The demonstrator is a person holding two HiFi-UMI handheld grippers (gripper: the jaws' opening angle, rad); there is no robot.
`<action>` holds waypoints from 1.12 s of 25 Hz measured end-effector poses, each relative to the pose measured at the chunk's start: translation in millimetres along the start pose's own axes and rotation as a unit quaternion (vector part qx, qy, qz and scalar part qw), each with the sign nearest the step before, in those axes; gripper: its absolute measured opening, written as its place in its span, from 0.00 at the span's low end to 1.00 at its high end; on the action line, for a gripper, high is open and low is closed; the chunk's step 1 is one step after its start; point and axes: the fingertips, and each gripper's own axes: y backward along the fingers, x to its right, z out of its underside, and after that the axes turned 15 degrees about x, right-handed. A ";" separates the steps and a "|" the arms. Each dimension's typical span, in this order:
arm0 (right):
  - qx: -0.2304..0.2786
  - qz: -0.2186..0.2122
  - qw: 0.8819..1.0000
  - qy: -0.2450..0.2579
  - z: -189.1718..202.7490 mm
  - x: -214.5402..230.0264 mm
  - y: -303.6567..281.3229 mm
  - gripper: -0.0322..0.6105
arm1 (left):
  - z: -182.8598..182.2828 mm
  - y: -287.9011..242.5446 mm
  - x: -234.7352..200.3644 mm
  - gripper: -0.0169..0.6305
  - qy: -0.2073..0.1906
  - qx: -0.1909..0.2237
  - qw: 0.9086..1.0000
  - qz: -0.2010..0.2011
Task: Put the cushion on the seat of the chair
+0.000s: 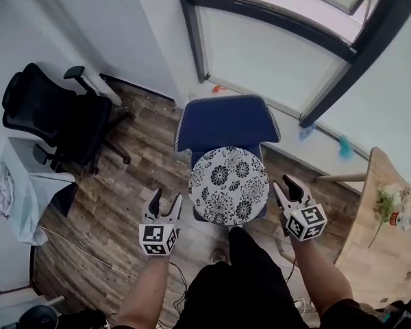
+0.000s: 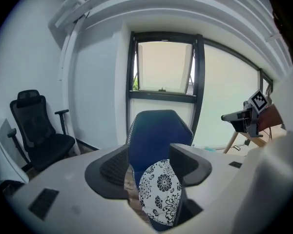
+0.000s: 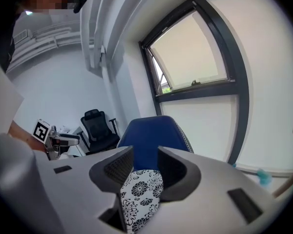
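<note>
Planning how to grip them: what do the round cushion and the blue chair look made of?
The cushion is likely fabric, matte, with black flowers printed on white. The chair seems blue upholstery cloth, matte, with patterned trim along the backrest edge.

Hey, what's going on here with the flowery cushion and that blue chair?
A person stands facing a blue chair by the window, with a two-jaw gripper in each hand. The round black-and-white flowered cushion lies on the chair's seat. The left gripper and the right gripper are on either side of it, both with jaws apart, holding nothing and not touching it. The cushion looks to be in place. A black office chair stands off to the person's left.
</note>
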 end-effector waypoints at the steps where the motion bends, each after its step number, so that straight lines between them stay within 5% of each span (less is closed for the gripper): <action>1: 0.002 0.000 1.000 -0.002 -6.2 -3.1 3.4 0.32 | -7.1 3.4 2.8 0.42 -0.001 0.003 1.000 0.005; 19: 0.064 -0.009 0.998 -0.020 -107.4 -41.7 48.1 0.11 | -128.7 30.4 43.5 0.39 -0.026 0.088 0.993 0.072; 28: 0.089 -0.015 0.996 -0.002 -132.9 -55.2 50.2 0.09 | -152.9 46.4 35.6 0.04 -0.013 0.117 0.990 0.079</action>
